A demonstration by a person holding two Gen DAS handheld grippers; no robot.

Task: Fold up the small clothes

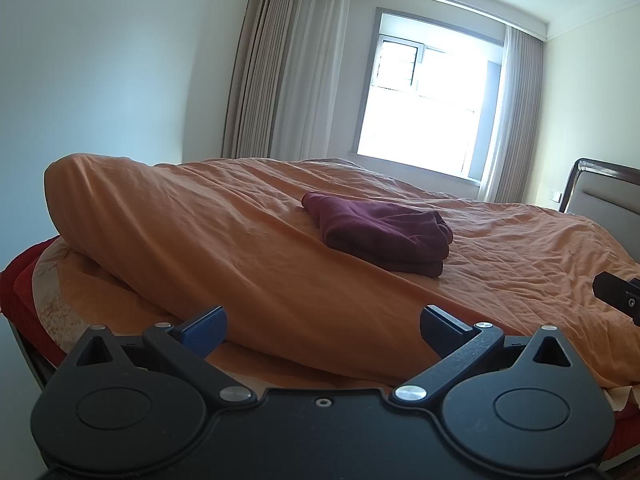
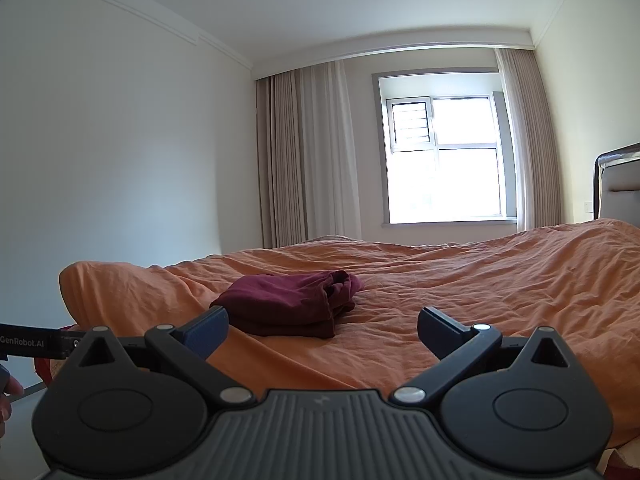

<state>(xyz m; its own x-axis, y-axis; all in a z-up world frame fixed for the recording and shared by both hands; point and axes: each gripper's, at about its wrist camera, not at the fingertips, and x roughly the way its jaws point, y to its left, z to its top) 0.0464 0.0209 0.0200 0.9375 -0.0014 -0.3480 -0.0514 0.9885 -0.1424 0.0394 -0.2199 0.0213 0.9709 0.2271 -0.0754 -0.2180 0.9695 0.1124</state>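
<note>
A dark maroon garment [image 1: 380, 232] lies folded in a compact stack on the orange bedspread [image 1: 224, 248]. It also shows in the right wrist view [image 2: 292, 304]. My left gripper [image 1: 322, 326] is open and empty, held back from the garment near the bed's edge. My right gripper [image 2: 322, 326] is open and empty, just short of the garment's near edge. Part of the right gripper [image 1: 618, 292] shows at the right edge of the left wrist view. The left gripper's body [image 2: 32, 346] shows at the left edge of the right wrist view.
The orange bedspread [image 2: 500, 292] is wrinkled, with a rolled bulge [image 1: 120, 208] along the left side. A headboard [image 1: 600, 192] stands at the right. A bright window [image 2: 444, 160] with curtains is behind the bed. A plain wall is on the left.
</note>
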